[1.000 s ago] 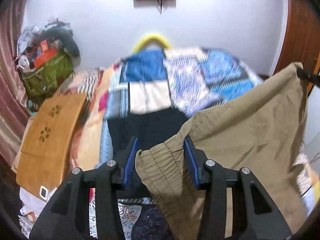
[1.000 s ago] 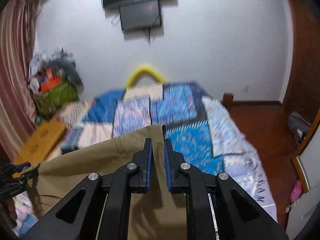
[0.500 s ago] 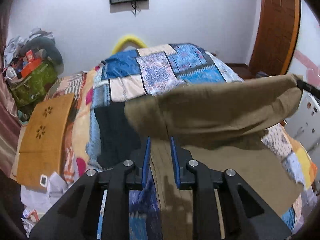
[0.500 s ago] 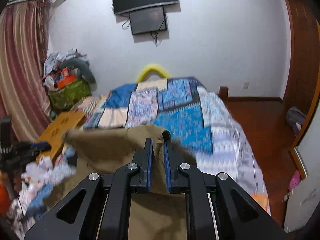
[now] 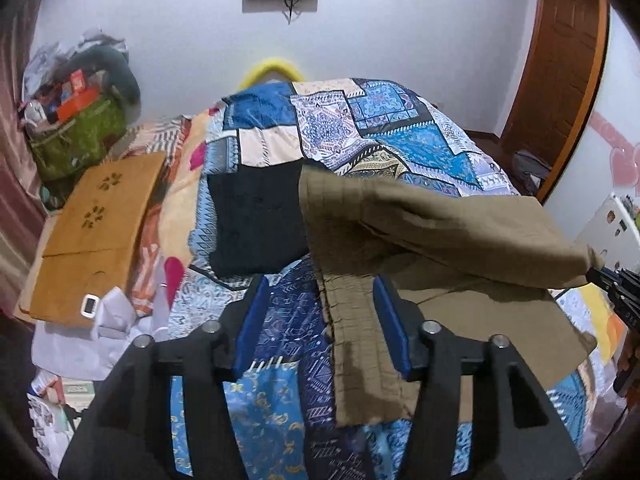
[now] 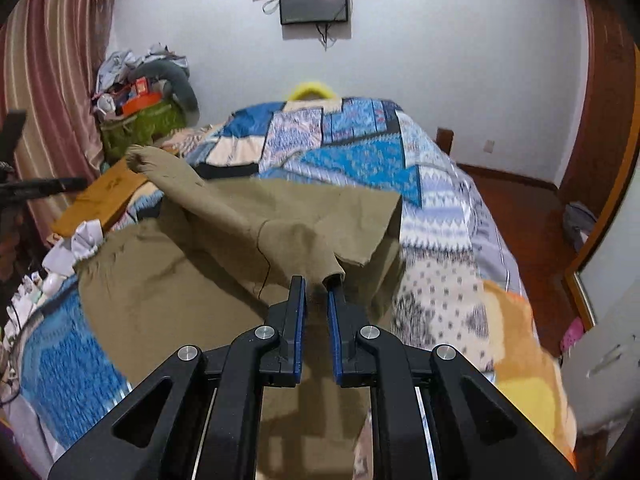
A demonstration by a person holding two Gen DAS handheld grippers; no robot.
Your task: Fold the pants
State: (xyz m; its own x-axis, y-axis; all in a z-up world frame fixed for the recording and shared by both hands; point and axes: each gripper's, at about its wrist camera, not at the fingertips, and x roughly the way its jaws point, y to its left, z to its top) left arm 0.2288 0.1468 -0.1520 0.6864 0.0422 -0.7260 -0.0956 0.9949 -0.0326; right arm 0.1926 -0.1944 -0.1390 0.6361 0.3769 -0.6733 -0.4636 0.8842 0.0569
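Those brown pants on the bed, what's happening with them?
A person holding a tool in each hand is folding the khaki-brown cloth pants on the blue patchwork quilt. The left tool has its fingers spread wide, with the ribbed waistband lying loose between them. The right tool has its fingers close together, pinching a bit of the fabric. One part of the pants is folded over the rest.
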